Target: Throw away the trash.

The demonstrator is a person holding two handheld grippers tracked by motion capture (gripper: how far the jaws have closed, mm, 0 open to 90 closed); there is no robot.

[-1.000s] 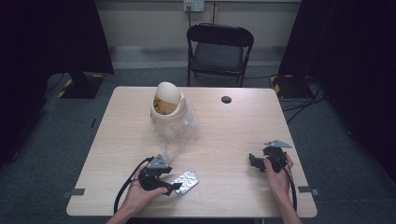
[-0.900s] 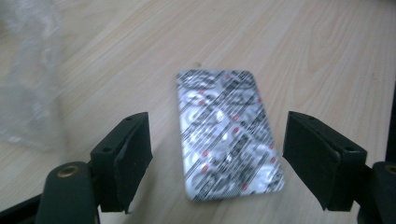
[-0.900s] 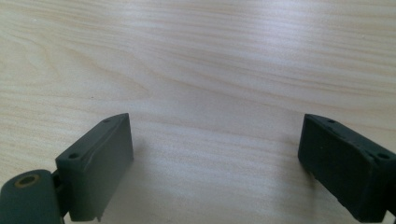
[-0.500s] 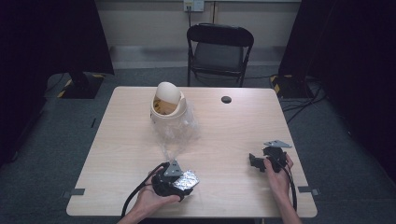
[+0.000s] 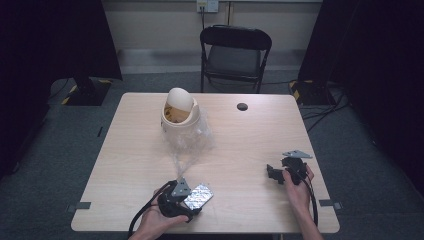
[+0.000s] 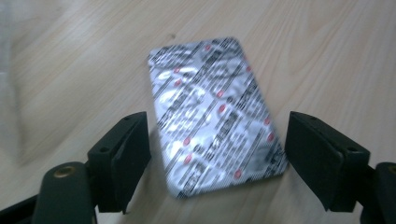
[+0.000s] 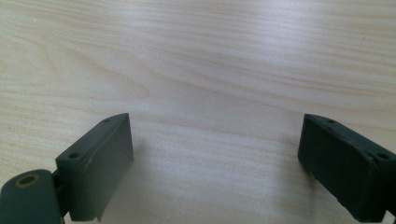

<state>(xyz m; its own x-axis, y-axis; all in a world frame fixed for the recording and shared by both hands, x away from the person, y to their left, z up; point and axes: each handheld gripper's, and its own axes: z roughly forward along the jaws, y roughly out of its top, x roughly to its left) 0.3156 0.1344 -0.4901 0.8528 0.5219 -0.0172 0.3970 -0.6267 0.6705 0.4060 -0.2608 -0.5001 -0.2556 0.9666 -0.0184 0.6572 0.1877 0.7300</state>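
The left gripper [image 6: 217,161] has its jaws spread wide, one on each side of a silver foil blister pack [image 6: 215,114] lying flat on the wooden table [image 5: 130,150]; neither jaw touches it. The pack is rectangular with rounded corners, crinkled, with red markings. The right gripper [image 7: 215,163], well apart to the right of the pack, is spread over bare wood. Beyond the pack stands a cream bin [image 5: 180,114] with a domed swing lid, crumpled clear plastic [image 5: 192,142] against it. Its contents cannot be told.
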